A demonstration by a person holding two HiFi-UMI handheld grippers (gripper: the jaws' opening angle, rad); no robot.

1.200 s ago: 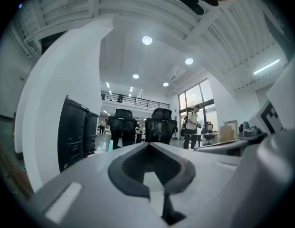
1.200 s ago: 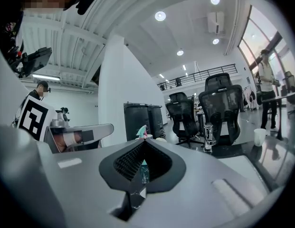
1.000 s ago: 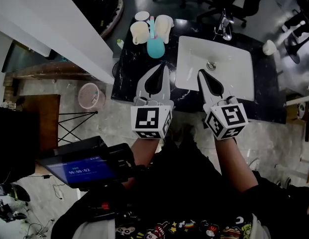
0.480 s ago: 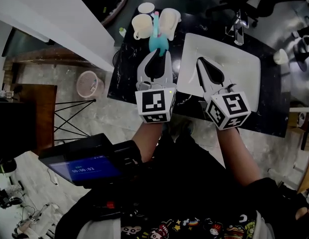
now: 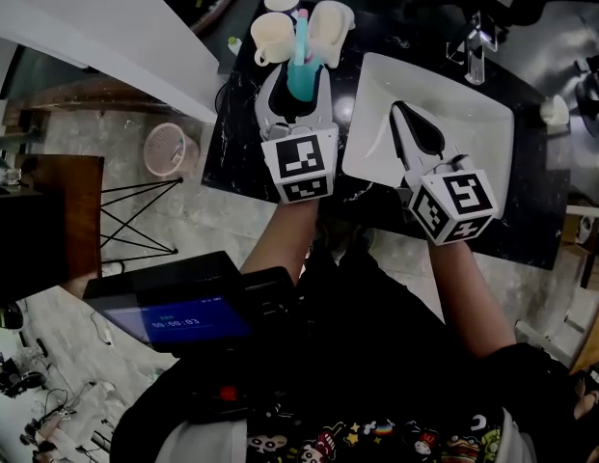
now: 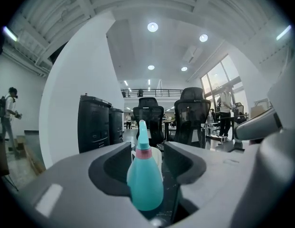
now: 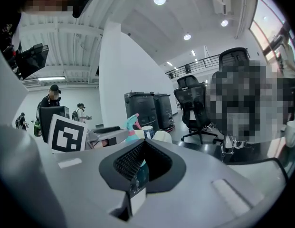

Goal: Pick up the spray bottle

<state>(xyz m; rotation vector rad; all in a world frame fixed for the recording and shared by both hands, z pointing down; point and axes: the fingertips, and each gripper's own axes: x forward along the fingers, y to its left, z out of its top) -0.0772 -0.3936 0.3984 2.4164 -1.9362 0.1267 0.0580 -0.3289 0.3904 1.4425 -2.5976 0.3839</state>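
The teal spray bottle (image 5: 299,73) with a pink collar stands upright on the black marble counter (image 5: 236,138), in front of two cream mugs. My left gripper (image 5: 298,77) is open, one jaw on each side of the bottle's body. In the left gripper view the bottle (image 6: 144,182) fills the gap between the jaws of the left gripper (image 6: 147,148), and I cannot tell whether they touch it. My right gripper (image 5: 403,114) is shut and empty over the white sink (image 5: 477,123). In the right gripper view the right gripper (image 7: 143,144) points toward the bottle's nozzle (image 7: 132,122).
Two cream mugs (image 5: 270,39) (image 5: 330,22) and a small white cup (image 5: 282,0) stand just behind the bottle. A chrome faucet (image 5: 477,41) rises behind the sink. A pink wastebasket (image 5: 169,149) sits on the floor left of the counter. A white wall runs along the far left.
My left gripper has moved forward along the counter until its jaws stand on both sides of the spray bottle. The right gripper has stayed shut over the sink.
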